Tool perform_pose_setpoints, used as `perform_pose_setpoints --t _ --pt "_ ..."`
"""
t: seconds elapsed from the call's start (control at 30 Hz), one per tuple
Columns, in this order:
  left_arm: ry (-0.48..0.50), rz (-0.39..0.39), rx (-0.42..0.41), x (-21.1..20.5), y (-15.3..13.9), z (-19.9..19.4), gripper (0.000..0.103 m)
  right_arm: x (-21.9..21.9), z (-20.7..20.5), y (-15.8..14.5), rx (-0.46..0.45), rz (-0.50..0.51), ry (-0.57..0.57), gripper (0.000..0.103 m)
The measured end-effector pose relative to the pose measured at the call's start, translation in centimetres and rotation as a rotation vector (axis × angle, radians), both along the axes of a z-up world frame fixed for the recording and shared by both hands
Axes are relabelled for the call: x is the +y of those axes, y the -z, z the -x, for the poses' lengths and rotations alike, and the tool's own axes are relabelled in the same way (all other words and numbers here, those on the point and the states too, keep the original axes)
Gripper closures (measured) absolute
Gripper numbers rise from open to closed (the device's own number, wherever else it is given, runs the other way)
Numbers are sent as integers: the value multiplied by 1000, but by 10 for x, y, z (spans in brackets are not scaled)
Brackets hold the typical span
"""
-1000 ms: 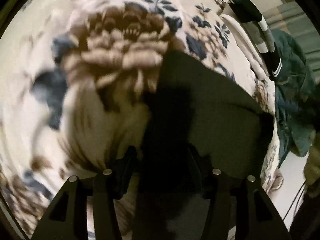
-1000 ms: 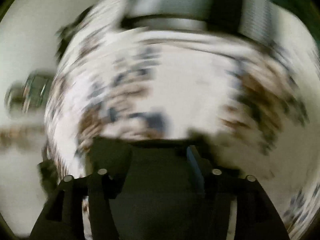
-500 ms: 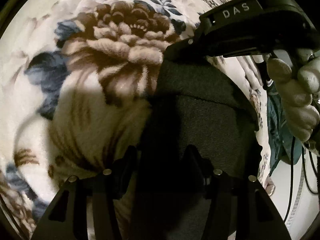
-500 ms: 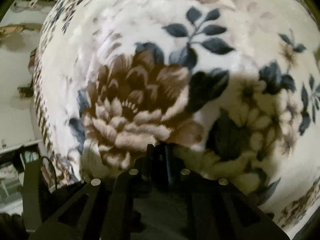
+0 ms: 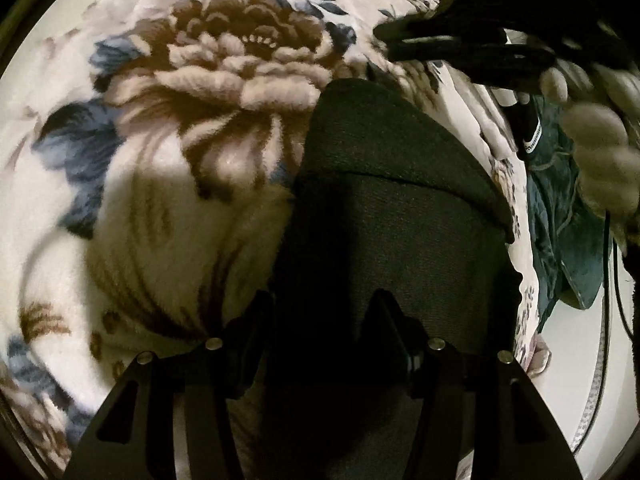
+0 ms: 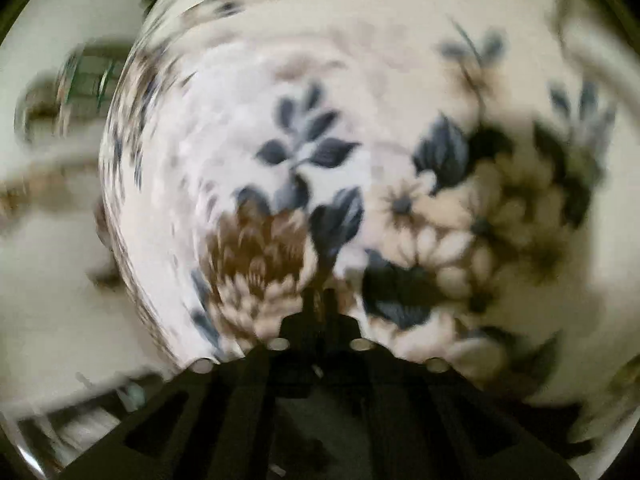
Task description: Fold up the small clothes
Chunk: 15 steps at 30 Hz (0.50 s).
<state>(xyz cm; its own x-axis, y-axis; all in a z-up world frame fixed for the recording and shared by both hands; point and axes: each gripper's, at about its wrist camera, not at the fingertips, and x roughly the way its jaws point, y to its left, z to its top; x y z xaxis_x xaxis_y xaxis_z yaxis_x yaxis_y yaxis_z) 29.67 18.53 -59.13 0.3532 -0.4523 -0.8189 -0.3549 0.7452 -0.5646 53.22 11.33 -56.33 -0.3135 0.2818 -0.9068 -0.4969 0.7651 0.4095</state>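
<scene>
the dark garment (image 5: 384, 208) lies folded on the floral blanket (image 5: 168, 184) — the left tool (image 5: 320, 312) spread around its near end. the right tool (image 6: 318, 300), pressed together and empty, hangs over the blanket.

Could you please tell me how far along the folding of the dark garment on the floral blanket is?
Done: the dark knitted garment lies on the floral fleece blanket with one layer already folded over. In hand: the left gripper sits open around its near end; the right gripper is shut, empty. Left: the teal clothes beside the blanket.
</scene>
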Motion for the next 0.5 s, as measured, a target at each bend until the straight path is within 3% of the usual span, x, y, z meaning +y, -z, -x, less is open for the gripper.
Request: perform_pose_setpoints --t 0.03,0.07,0.13,0.2,0.23,0.3,0.37,0.5 --pt "1 -2 2 -1 0 -1 51 6 11 -5 -38 18 -80 51" --pt "4 -5 2 -1 0 -2 51 9 18 -4 -33 32 -131 46" --pt "10 -10 4 -2 -1 -3 51 18 46 11 -5 101 -261 47" --pt "18 -12 8 -3 0 -4 51 23 70 20 -81 151 -388 80" --pt "21 -12 8 -4 0 -5 51 21 70 24 -95 164 -350 82" --pt "30 -13 1 -4 1 -5 51 6 49 32 -29 151 -144 92" --pt "29 -10 -3 -6 1 -4 51 -7 29 32 -9 120 0 95" --pt "25 -5 -3 -9 1 -2 51 -13 11 35 -25 117 108 99"
